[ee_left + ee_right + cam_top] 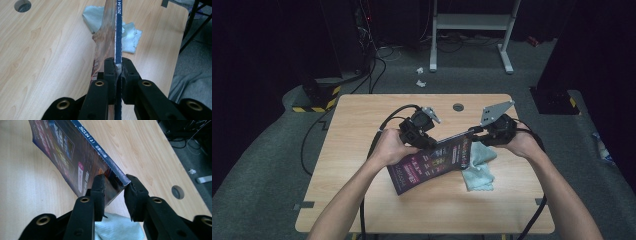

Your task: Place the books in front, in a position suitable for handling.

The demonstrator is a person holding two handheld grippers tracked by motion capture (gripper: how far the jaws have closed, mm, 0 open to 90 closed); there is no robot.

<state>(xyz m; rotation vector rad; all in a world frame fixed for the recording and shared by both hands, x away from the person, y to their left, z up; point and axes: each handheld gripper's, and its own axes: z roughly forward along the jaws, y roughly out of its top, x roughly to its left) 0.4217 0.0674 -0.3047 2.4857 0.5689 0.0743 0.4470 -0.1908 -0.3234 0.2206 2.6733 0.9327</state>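
Magazine [82, 157] spine reading "2025.04", left gripper [117, 67] fingers clamping its spine, right gripper [115, 187] fingers straddling its corner, half-open

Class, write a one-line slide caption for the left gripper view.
Left hand-held gripper clamps a magazine by its spine above a pale cloth.

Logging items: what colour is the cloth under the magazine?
Pale mint green cloth, with a fine woven texture, clearest in the left gripper view.

One magazine [432, 162], one pale cloth [478, 165], two grippers, and seemingly two paper scraps [420, 76] on the floor.
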